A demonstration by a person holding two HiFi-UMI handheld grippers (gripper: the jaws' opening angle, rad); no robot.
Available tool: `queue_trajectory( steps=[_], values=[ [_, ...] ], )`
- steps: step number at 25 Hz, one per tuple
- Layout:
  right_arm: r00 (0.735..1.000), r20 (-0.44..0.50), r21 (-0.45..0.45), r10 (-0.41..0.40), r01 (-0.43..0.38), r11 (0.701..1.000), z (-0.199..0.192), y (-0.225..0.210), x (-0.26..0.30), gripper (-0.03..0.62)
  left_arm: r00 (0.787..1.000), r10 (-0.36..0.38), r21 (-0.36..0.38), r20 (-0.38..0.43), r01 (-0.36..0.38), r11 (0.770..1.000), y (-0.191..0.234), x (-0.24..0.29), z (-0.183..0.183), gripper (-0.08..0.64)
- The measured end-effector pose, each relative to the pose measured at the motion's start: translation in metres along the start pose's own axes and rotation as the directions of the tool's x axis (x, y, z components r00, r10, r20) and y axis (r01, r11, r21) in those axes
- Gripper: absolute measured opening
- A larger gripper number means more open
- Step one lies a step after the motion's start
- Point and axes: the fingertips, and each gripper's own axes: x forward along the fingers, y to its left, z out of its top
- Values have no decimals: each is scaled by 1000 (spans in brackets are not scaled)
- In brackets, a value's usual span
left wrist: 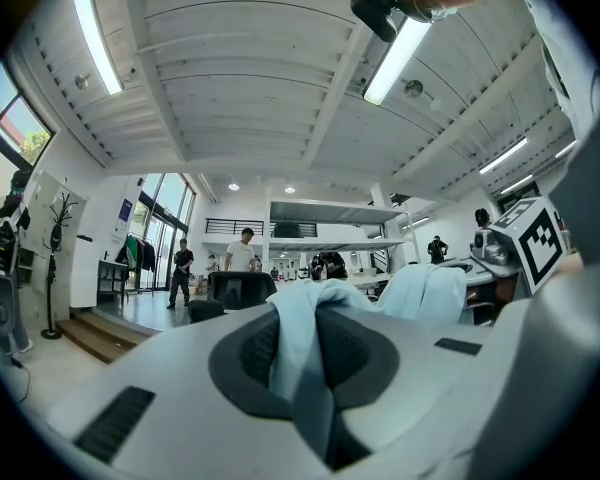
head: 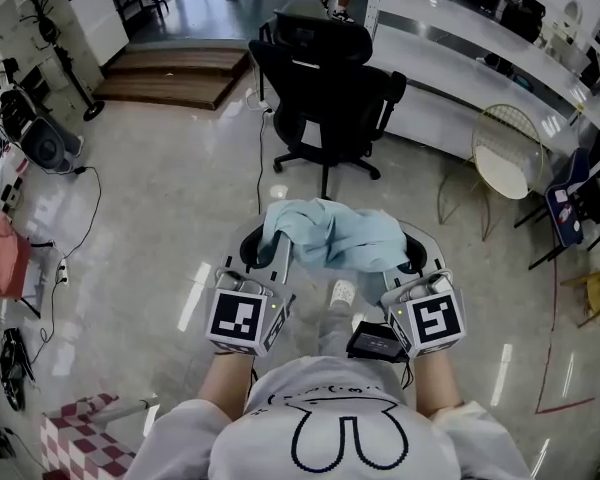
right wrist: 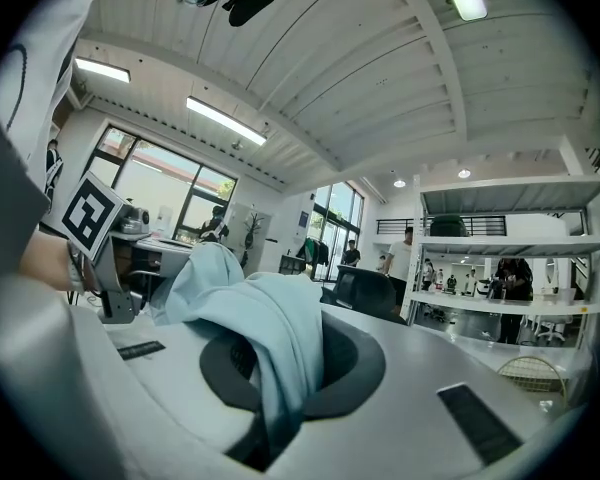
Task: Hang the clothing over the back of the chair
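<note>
A light blue piece of clothing [head: 332,233] hangs stretched between my two grippers, above the floor. My left gripper [head: 263,241] is shut on its left edge, and the cloth [left wrist: 298,353] runs down between the dark pads. My right gripper [head: 412,248] is shut on the other edge, where the cloth [right wrist: 280,353] folds over the pads. Both point level toward a black office chair [head: 325,83] that stands ahead with its back facing me. The chair [left wrist: 238,290] shows small past the left jaws, and the chair [right wrist: 365,293] also shows past the right jaws.
A wire chair with a white seat [head: 505,158] stands to the right by a long white counter [head: 480,58]. Wooden steps [head: 175,73] lie at the back left. Cables [head: 75,228] cross the floor at left. People [left wrist: 244,252] stand in the distance.
</note>
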Motion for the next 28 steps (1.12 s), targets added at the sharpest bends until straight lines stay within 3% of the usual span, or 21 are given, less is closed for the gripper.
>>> queue_trajectory(
  steps=[12, 23, 28],
  values=[
    [999, 27, -13, 18, -17, 1000, -8, -96, 84, 8, 1000, 16, 11, 25, -17, 1000, 27, 124, 10, 28],
    [990, 128, -43, 63, -58, 997, 3, -215, 176, 8, 989, 122, 30, 81, -124, 992, 65, 242, 32, 28],
    [979, 158, -127, 130, -110, 986, 18, -239, 216, 8, 983, 158, 46, 96, -163, 986, 86, 269, 42, 28]
  ],
)
